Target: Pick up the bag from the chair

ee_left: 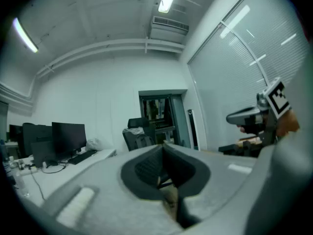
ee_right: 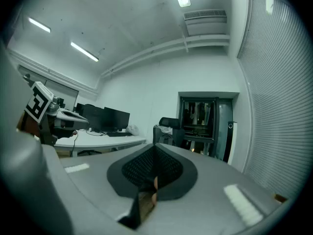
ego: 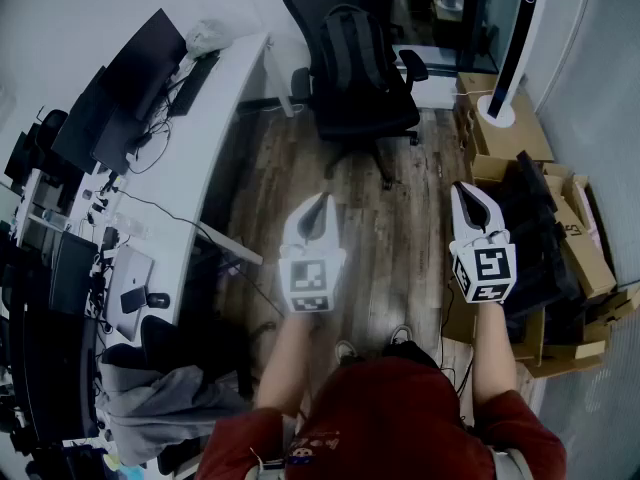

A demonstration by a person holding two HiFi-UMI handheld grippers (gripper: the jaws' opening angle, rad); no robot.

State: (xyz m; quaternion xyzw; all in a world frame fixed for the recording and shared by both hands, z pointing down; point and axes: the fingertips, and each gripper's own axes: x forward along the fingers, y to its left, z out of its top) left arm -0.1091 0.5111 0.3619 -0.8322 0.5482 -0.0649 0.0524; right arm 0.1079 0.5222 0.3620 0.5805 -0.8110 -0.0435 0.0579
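We hold the left hand-held gripper [ego: 321, 203] and the right hand-held gripper [ego: 463, 190] out in front of us, side by side and well apart, both above the wooden floor [ego: 395, 258]. Each is clenched: in the left gripper view and the right gripper view the two jaws meet at their tips with nothing caught between them. The bag [ego: 352, 43], dark with its straps showing, stands upright on the black office chair [ego: 385, 120], leaning against the backrest. The chair is ahead of both hand-held grippers and well apart from them, closer to the line of the left one. To our left a long white surface [ego: 218, 103] curves along the wall and carries dark monitors [ego: 140, 63] and a keyboard [ego: 190, 71]. To our right, cardboard boxes [ego: 512, 133] are stacked on the floor just beside the right hand-held gripper. In both gripper views the chair shows small, beyond the closed jaw tips.
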